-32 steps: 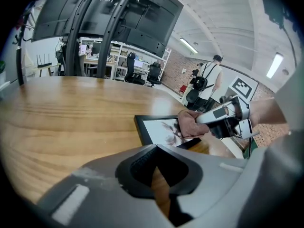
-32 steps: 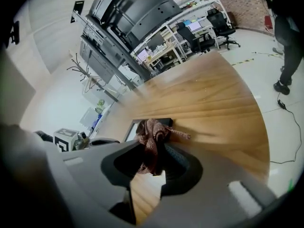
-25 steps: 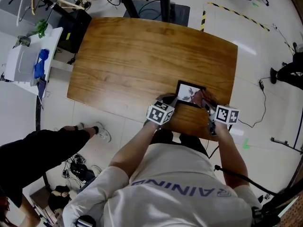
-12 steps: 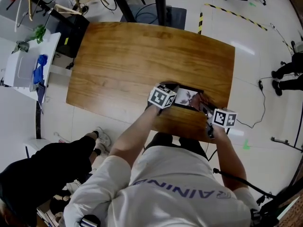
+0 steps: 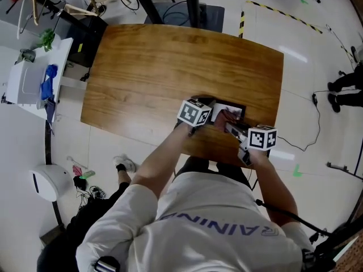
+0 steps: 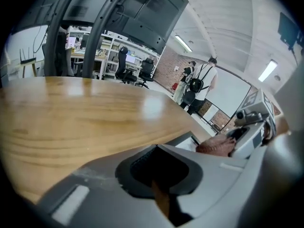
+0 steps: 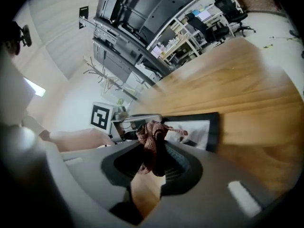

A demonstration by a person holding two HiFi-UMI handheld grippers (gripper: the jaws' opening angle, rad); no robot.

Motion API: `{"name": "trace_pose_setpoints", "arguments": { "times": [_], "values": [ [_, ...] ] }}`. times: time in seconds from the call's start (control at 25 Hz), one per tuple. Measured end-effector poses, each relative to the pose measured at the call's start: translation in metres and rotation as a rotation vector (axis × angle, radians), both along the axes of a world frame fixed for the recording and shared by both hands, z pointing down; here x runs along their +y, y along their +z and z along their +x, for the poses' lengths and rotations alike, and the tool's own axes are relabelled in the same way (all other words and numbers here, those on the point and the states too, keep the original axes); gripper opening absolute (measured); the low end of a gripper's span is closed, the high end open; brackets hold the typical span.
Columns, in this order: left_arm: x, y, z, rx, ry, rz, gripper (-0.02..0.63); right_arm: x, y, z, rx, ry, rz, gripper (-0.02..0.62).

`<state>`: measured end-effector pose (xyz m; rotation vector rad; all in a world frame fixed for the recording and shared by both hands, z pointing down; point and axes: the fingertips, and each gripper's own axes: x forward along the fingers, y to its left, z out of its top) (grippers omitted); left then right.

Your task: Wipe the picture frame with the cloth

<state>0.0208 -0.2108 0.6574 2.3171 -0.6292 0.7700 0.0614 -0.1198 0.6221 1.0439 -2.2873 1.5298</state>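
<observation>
A black picture frame (image 5: 233,113) lies flat near the wooden table's (image 5: 170,67) front right edge. My left gripper (image 5: 209,113) sits at the frame's left end; its jaws stand nearly together on that edge, seemingly pinching it. In the left gripper view the frame's corner (image 6: 186,139) meets the left gripper's (image 6: 157,151) jaw tips. My right gripper (image 5: 228,124) is shut on a reddish-brown cloth (image 5: 223,117) that rests on the picture. In the right gripper view, the cloth (image 7: 152,137) hangs from the right gripper (image 7: 154,152) over the frame (image 7: 199,129).
A white cart (image 5: 31,78) with blue items stands to the table's left. A white round device (image 5: 48,183) and a bystander in dark clothes (image 5: 71,239) are on the floor at lower left. Another person's feet (image 5: 346,86) show at the right. Most of the tabletop lies beyond the frame.
My left gripper went from the frame's near-left corner up to its left edge. My right gripper carried the cloth leftward onto the picture. The bystander at left moved down the view.
</observation>
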Motion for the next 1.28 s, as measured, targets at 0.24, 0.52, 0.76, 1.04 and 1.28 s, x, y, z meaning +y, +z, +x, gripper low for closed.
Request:
{"name": "trace_pose_setpoints", "arguments": {
  "times": [0.24, 0.52, 0.76, 1.04, 1.28],
  "values": [
    [0.001, -0.001, 0.002, 0.004, -0.008, 0.002, 0.003, 0.0, 0.016, -0.049, 0.004, -0.114, -0.025, 0.11],
    [0.001, -0.001, 0.0, 0.013, -0.017, 0.008, 0.004, -0.004, 0.026, -0.047, 0.016, -0.084, -0.045, 0.11],
    [0.002, 0.003, -0.001, 0.005, -0.011, 0.024, 0.005, 0.006, 0.026, -0.011, 0.052, -0.02, -0.067, 0.112],
    [0.002, 0.003, -0.003, 0.003, -0.012, 0.028, 0.004, 0.027, 0.026, 0.046, 0.068, 0.094, -0.089, 0.112],
    [0.001, 0.002, -0.004, -0.001, -0.026, 0.053, 0.005, 0.041, 0.027, 0.088, 0.072, 0.194, -0.099, 0.112]
  ]
}}
